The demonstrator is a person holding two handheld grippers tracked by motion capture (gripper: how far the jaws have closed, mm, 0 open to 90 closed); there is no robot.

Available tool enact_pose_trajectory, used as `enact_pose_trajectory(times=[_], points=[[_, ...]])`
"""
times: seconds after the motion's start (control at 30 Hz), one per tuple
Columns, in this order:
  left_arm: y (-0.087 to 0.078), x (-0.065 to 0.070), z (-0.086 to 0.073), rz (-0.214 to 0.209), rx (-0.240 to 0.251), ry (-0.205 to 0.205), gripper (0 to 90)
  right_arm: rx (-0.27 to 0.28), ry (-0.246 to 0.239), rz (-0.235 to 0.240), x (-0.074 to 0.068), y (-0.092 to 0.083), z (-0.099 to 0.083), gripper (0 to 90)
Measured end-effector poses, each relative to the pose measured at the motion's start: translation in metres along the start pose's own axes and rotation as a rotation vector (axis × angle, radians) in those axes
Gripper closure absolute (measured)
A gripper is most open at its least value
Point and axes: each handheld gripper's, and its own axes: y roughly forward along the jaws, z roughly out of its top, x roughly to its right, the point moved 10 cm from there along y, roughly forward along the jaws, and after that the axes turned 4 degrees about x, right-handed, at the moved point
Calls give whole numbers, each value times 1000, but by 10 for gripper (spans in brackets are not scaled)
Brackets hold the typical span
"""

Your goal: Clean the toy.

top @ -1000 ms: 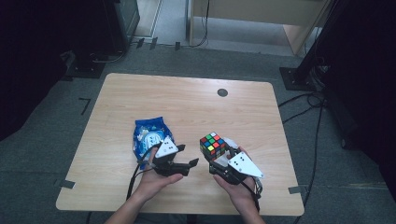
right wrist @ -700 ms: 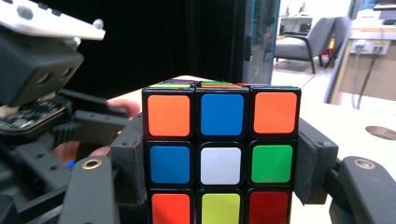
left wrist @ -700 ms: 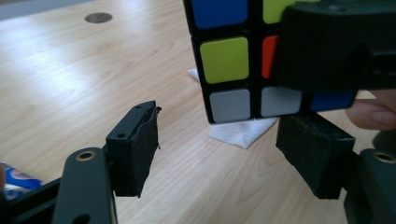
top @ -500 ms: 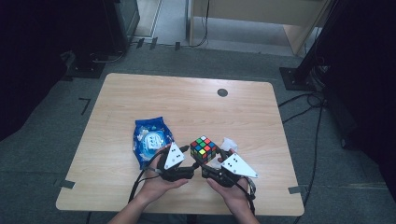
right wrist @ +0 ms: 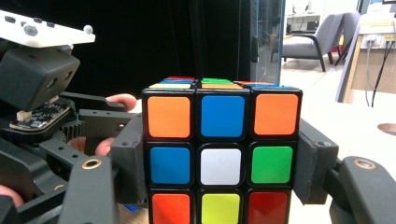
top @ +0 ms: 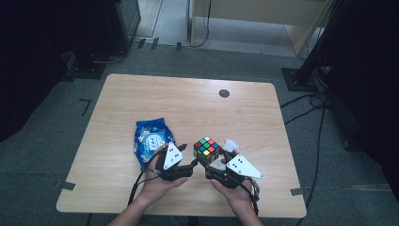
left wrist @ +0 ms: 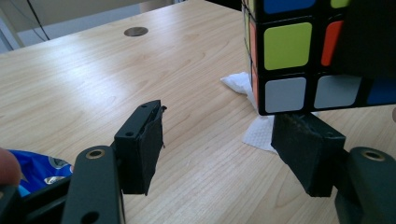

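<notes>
Two grippers: both are working one cube [top: 206, 149] near the table's [top: 188, 103] front edge, between the hands.
Right gripper [right wrist: 219, 161]: its jaws are pressing the cube's two sides at the middle layer, holding it off the wood with the orange-blue-orange row on top.
Left gripper [left wrist: 224, 154]: its jaws have just been closing and are standing partly open; the right pad is sitting under the cube's lower corner, the left pad is in free air, so nothing is gripped yet.
Step, as I judge it: the left jaws are lining up on one layer for a twist.
Doing it well: centre both left pads on a single layer, square to the faces, then close fully before turning; keep the right grip firm.
Tissue [left wrist: 254, 126]: lying just beyond the cube.
Bag [top: 151, 141]: blue, lying left of the left hand.
</notes>
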Motion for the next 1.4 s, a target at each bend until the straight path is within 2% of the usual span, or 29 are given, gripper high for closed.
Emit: enact_pose_trajectory(times=[0.37,0.47,0.53,0.57,0.6,0.7,0.8,1.0,1.1,1.4], points=[[-2,-8,3,19,18,-50,373,-3,11,6,0,0,-1,349],[-3,-10,4,15,33,-82,378,5,23,1,1,-1,1,350],[-5,-9,7,-5,52,-94,393,10,43,-10,2,-2,3,350],[-5,-7,7,-20,55,-89,392,14,57,-15,4,-2,4,350],[-5,-4,5,-29,45,-68,390,17,63,-21,6,-3,5,350],[1,12,-4,-94,7,-23,348,20,97,-17,8,-3,5,350],[3,27,-2,-127,20,13,302,13,96,-8,5,-1,2,350],[0,31,5,-139,62,2,294,7,93,5,0,0,0,350],[0,32,6,-127,71,2,295,9,107,9,1,1,-1,350],[-1,30,7,-112,82,7,284,15,105,11,-2,2,0,350]])
